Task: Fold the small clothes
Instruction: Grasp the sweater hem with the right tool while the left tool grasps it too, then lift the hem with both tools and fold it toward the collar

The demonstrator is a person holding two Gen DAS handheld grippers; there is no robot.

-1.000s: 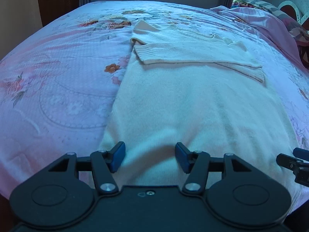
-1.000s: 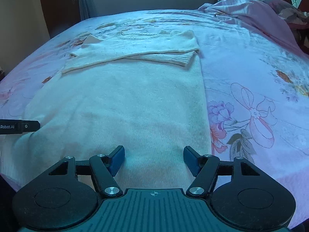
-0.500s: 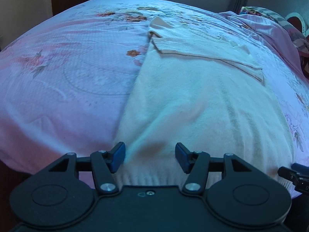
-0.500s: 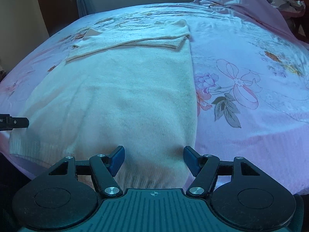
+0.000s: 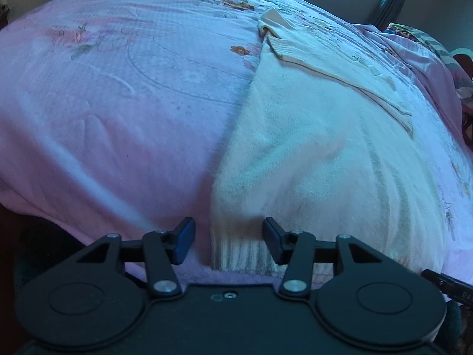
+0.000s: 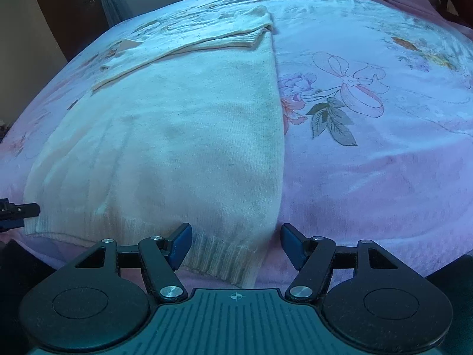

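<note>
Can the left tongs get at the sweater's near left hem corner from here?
Probably yes. The left tongs, jaws just closing but still apart, already straddle the sweater's ribbed hem corner. Nothing lies on it, only the bedspread beneath.

The sweater (image 5: pixel 310 153) is cream-white knit with a ribbed hem that looks faintly yellowed — plain, no print. The bedspread (image 6: pixel 369 162) under it is pale pink with outlined flowers, grey-green leaves, a pink bow and small orange blooms. Each tool (image 5: pixel 229 242) (image 6: pixel 236 245) is black with blue pads (image 6: pixel 181 244) — the right one's body is teal.
</note>
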